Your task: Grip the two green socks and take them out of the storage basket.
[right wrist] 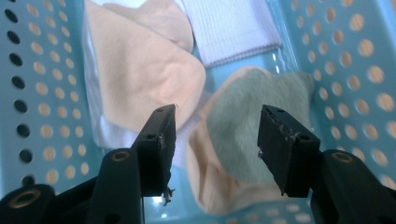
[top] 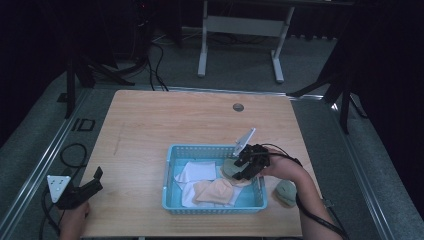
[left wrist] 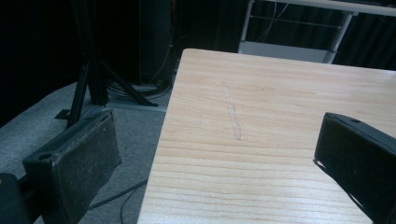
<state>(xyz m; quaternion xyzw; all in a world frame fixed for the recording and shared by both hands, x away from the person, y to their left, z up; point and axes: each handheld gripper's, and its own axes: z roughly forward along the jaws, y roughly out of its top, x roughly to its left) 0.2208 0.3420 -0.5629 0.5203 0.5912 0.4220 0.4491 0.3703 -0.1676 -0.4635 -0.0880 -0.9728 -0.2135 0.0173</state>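
Observation:
A light blue perforated basket (top: 215, 148) stands on the wooden table, right of centre. In it lie a white cloth (top: 197, 171), a peach cloth (top: 215, 191) and a grey-green cloth (top: 230, 167). My right gripper (top: 242, 167) hangs over the basket's right end, held by a hand. In the right gripper view its jaws (right wrist: 217, 123) stand apart above the grey-green cloth (right wrist: 238, 140), and the pads do not touch it. The peach cloth (right wrist: 140, 65) and white cloth (right wrist: 229, 28) lie beyond, inside the basket wall (right wrist: 42, 93). My left gripper (top: 95, 180) rests open at the table's near left corner.
A second grey-green cloth (top: 286, 192) lies on the table right of the basket, by the forearm. A round grommet (top: 238, 107) sits at the table's far side. The left gripper (left wrist: 215, 140) faces bare wood and the table's left edge (left wrist: 161, 140), with a black stand (left wrist: 88, 79) on the floor beyond.

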